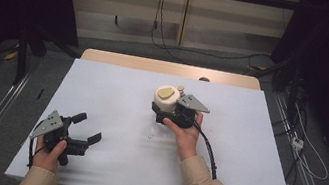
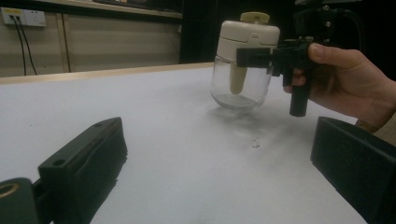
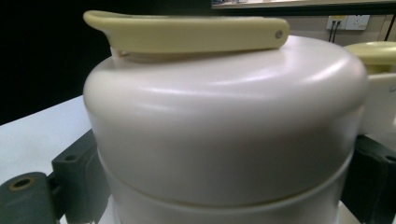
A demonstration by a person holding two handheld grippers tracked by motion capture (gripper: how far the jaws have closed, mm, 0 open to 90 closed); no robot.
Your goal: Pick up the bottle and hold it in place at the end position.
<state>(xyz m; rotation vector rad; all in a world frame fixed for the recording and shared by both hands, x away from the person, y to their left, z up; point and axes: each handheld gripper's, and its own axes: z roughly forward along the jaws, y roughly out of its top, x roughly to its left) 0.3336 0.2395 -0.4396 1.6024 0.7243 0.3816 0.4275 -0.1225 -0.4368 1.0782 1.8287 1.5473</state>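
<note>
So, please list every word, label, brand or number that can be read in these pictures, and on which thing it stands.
None can be read.
The jar, its cream lid and the yellow flip tab bear no print.
The right gripper and left gripper carry no marking.
The wall socket shows no legible text.

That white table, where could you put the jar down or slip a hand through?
The table is bare across its far left stretch, and in the middle strip between the open left gripper and the jar. Its right edge is free too. It is crowded only around the jar, clamped by the right gripper.
</note>
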